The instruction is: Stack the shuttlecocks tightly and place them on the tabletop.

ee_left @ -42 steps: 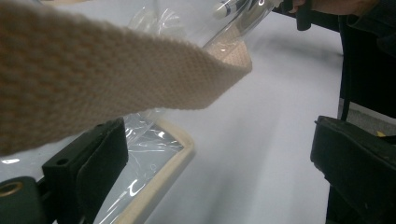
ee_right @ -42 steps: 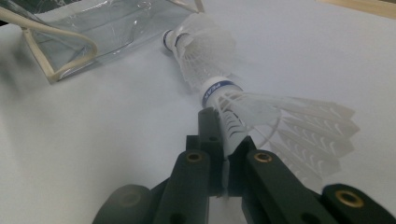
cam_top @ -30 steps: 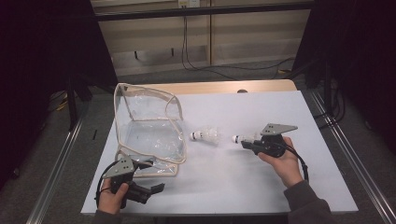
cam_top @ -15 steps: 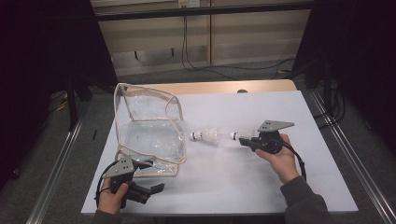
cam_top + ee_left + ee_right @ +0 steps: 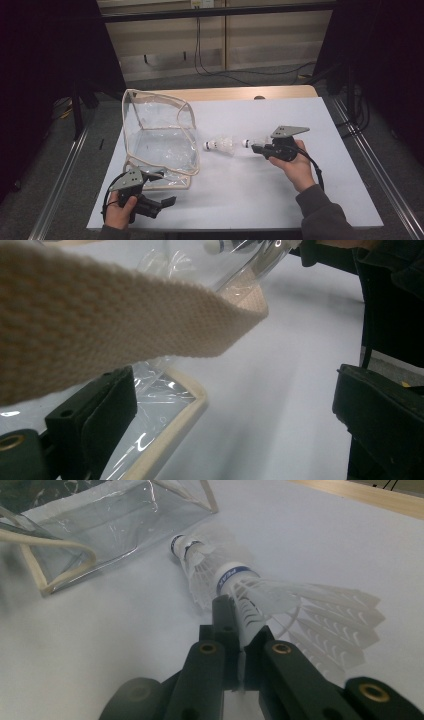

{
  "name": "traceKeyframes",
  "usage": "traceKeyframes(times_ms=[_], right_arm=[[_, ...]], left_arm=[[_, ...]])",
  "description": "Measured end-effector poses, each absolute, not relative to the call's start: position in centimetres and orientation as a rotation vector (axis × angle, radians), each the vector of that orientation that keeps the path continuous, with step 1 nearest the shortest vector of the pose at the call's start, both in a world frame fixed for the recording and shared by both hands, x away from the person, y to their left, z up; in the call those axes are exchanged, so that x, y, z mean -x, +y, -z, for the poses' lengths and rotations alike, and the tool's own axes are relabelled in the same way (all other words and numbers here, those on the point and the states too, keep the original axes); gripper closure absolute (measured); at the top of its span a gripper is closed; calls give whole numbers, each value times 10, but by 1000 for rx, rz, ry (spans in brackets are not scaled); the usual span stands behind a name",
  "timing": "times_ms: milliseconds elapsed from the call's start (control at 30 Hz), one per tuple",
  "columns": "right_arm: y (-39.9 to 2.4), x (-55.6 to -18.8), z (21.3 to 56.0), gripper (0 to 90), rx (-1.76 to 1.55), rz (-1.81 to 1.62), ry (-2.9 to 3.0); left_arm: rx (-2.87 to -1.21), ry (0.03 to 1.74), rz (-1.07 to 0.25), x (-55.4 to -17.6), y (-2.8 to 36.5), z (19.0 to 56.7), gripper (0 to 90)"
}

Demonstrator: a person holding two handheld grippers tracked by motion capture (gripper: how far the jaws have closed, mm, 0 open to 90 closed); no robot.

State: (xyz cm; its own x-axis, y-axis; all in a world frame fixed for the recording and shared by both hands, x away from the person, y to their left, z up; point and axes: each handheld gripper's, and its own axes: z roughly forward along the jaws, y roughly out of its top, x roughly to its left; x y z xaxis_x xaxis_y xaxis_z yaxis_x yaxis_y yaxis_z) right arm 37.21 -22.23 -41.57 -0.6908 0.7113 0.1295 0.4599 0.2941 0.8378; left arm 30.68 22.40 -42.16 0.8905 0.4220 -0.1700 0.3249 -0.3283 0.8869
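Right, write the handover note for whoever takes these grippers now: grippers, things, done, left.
Right gripper: shut on a shuttlecock's feathers, held near the table, cork towards the clear bag.
Left gripper: open at the bag's near edge, its beige strap lying across the jaws, not pinched.
Second shuttlecock: lies on the table just outside the bag's mouth.
Done: one shuttlecock picked up.
Left, probably: both shuttlecocks into the bag; neither is inside yet.

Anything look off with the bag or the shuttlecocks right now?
Nothing damaged or spilled. The clear bag stands open. One shuttlecock lies on its side near it; the right gripper pinches the second by its feathers.
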Motion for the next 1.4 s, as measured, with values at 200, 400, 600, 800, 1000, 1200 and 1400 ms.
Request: traceKeyframes(times_ms=[200,400,600,800,1000,1200,1400], right_arm=[[-220,-375,418,899,-1076,-1344,2297],[-220,-378,419,898,-1085,-1341,2284],[-218,-382,421,898,-1096,-1314,2292],[-215,-384,424,898,-1090,-1290,2309],[-210,-386,426,898,-1084,-1285,2324],[-209,-390,430,898,-1083,-1264,2336],[-209,-391,430,898,-1088,-1271,2326]], left_arm=[[-1941,546,-108,-307,224,421,41],[-1939,549,-110,-307,224,421,41],[-1939,548,-110,-307,224,421,42],[-1940,548,-109,-306,224,421,43],[-1934,552,-107,-306,224,421,42],[-1932,552,-107,-306,224,421,42],[-1932,550,-106,-306,224,421,42]])
